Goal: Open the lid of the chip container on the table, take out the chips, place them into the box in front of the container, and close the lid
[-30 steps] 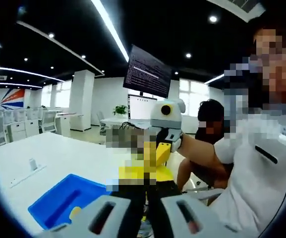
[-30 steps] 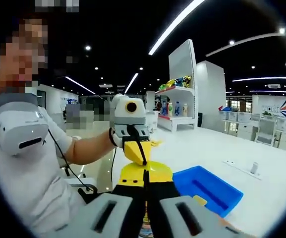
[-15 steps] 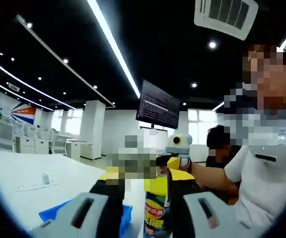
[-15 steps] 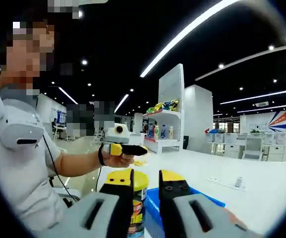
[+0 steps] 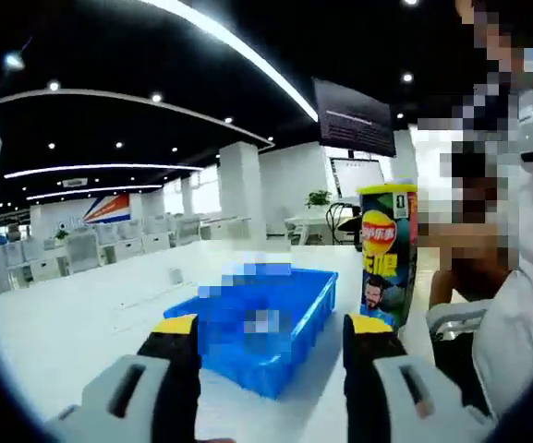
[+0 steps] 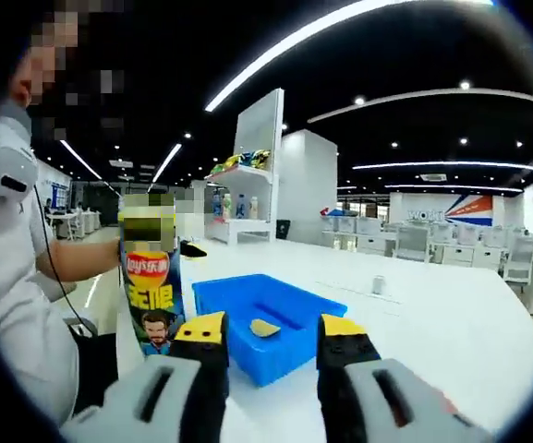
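Bright strip lights run across the dark ceiling of a big office, and a long white table (image 6: 451,323) fills the bottom of both views. From the jaws outward in the left gripper view, the left gripper (image 5: 271,337) has its two grey jaws with black and yellow tips wide apart, holding nothing. Just past them sits the blue plastic box (image 5: 257,323), square and shiny, and the tall round chip container (image 5: 388,254) stands upright right beside it, near a person in a white shirt (image 5: 525,323). In the right gripper view the right gripper (image 6: 271,337) is open too, with nothing between its jaws, pointing low over the table. The blue plastic box (image 6: 266,318) lies past the jaw tips with one yellow chip (image 6: 264,327) inside, and the chip container (image 6: 153,281) stands at its left. Half a second ago both grippers were up by the yellow lid; now they have dropped and pulled back.
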`<state>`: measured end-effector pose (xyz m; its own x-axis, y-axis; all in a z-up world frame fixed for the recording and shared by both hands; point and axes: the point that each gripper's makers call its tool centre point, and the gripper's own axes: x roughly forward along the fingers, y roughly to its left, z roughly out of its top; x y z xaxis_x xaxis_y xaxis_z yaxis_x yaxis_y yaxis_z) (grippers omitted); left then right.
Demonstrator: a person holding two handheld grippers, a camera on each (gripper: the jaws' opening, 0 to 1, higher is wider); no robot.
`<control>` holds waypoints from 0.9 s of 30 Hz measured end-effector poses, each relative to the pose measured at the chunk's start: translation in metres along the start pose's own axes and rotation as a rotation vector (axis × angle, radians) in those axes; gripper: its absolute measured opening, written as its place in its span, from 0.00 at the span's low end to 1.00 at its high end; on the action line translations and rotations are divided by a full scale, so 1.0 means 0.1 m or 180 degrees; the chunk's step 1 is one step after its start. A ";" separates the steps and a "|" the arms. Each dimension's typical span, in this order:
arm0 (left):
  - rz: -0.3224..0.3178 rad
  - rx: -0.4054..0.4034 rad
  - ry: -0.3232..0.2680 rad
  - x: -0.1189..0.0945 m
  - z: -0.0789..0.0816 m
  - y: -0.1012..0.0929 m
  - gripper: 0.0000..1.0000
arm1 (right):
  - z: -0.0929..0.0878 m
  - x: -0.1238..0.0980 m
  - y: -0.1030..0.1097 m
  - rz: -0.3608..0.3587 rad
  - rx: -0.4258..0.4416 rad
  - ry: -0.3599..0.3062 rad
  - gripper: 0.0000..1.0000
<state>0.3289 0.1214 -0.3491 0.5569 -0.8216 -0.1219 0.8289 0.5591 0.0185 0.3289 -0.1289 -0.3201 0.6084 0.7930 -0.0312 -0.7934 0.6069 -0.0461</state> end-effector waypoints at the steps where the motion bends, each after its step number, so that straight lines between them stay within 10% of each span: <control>1: 0.0025 -0.0080 0.0028 0.01 -0.06 0.02 0.66 | -0.06 0.01 0.01 0.0007 0.0167 0.0033 0.41; 16: 0.0174 -0.0076 0.0249 0.37 -0.48 0.08 0.66 | -0.69 0.34 0.05 0.0020 -0.0168 0.0427 0.48; 27: 0.0186 -0.0092 0.0286 0.52 -0.55 0.06 0.66 | -0.81 0.61 0.13 0.0185 -0.0125 0.0512 0.51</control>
<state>0.3606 0.0881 -0.4095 0.5962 -0.7749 -0.2098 0.7925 0.6099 -0.0004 0.3570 -0.0766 -0.4032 0.5589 0.8062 -0.1942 -0.8280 0.5552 -0.0784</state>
